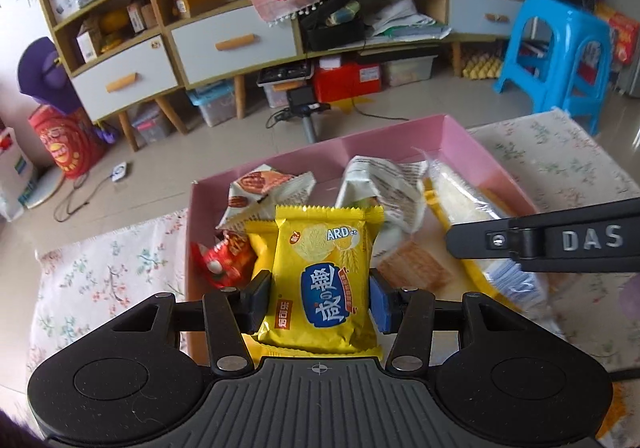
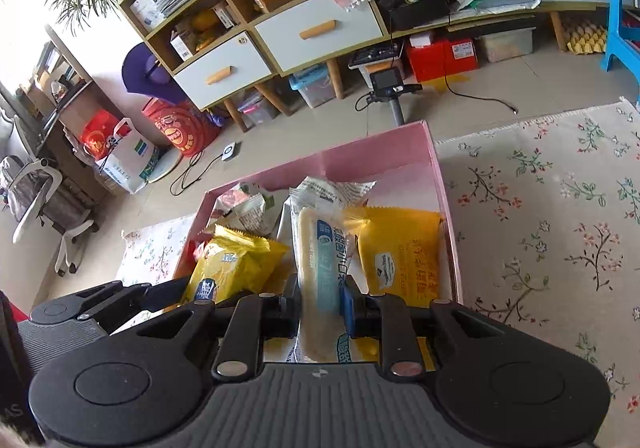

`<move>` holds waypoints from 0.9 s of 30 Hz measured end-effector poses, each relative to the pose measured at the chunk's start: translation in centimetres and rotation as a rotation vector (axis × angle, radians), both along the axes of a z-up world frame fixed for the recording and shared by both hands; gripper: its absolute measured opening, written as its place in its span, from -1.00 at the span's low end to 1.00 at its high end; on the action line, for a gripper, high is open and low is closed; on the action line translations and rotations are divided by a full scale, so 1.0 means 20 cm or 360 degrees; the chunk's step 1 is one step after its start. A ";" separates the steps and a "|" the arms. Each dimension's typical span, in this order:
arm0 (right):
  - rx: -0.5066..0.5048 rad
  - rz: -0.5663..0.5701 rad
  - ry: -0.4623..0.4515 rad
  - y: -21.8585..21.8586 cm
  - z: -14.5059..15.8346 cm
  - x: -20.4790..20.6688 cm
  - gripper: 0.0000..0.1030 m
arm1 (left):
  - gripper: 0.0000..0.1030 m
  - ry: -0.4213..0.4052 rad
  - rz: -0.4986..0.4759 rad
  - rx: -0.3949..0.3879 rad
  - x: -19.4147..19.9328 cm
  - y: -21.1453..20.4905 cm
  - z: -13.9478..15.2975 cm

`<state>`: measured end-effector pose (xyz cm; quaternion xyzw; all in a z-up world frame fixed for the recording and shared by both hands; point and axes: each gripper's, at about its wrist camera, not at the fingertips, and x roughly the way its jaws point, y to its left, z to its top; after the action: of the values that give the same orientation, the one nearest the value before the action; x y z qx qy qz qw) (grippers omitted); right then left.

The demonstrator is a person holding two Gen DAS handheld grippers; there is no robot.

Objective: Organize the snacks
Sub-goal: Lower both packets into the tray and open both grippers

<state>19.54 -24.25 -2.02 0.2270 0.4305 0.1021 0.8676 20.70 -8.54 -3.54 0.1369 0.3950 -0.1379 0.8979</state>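
Pink cardboard box [image 1: 460,127] on a floral tablecloth [image 2: 540,207] holds the snacks as I work over it with both claws. My left gripper [image 1: 318,298] is clamped on a yellow cracker packet [image 1: 324,276], held upright above the box's near left corner, just beside a red wrapper [image 1: 216,260] and a white walnut-print packet [image 1: 260,187]. My right gripper [image 2: 320,308] pinches a clear-wrapped pale roll [image 2: 320,268] over the box's middle, next to an orange-yellow pouch [image 2: 404,252] lying against the right wall.
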 end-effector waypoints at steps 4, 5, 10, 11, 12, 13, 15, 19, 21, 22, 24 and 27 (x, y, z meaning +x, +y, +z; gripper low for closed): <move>-0.0003 -0.0007 -0.0013 0.00 0.00 0.00 -0.77 | -0.06 0.0005 0.0053 0.0004 0.05 0.02 -0.01; -0.0004 -0.0008 -0.0017 0.00 0.00 0.00 -0.75 | -0.05 0.0009 0.0061 -0.0009 0.06 0.03 -0.01; -0.0011 -0.0031 -0.0040 -0.02 0.01 0.00 -0.40 | 0.09 0.0018 0.0072 -0.0074 0.06 0.06 -0.01; -0.0002 -0.0035 -0.0046 -0.02 0.01 0.00 -0.25 | 0.16 0.0021 0.0070 -0.0092 0.06 0.07 0.00; 0.0010 -0.0041 -0.0055 -0.02 0.02 0.00 -0.20 | 0.25 0.0025 0.0070 -0.0110 0.05 0.07 0.00; 0.0016 -0.0045 -0.0063 -0.03 0.02 -0.01 -0.11 | 0.30 0.0027 0.0070 -0.0131 0.05 0.08 0.01; 0.0010 -0.0049 -0.0073 -0.03 0.04 -0.01 0.02 | 0.43 0.0027 0.0063 -0.0171 0.03 0.10 0.02; -0.0010 -0.0050 -0.0085 -0.03 0.07 -0.03 0.12 | 0.59 0.0024 0.0047 -0.0202 0.00 0.11 0.05; -0.0019 -0.0051 -0.0088 -0.03 0.09 -0.04 0.16 | 0.65 0.0010 0.0037 -0.0201 -0.02 0.11 0.07; -0.0026 -0.0049 -0.0090 -0.03 0.09 -0.05 0.20 | 0.67 0.0005 0.0033 -0.0201 -0.04 0.11 0.08; -0.0049 -0.0046 -0.0092 -0.03 0.11 -0.07 0.24 | 0.72 -0.0001 0.0028 -0.0209 -0.07 0.11 0.09; -0.0079 -0.0046 -0.0099 -0.03 0.14 -0.10 0.34 | 0.74 0.0003 0.0031 -0.0236 -0.11 0.14 0.11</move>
<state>17.56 -24.76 0.86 0.2082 0.4024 0.0858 0.8873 18.45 -5.66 -1.27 0.0661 0.3859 -0.1582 0.9065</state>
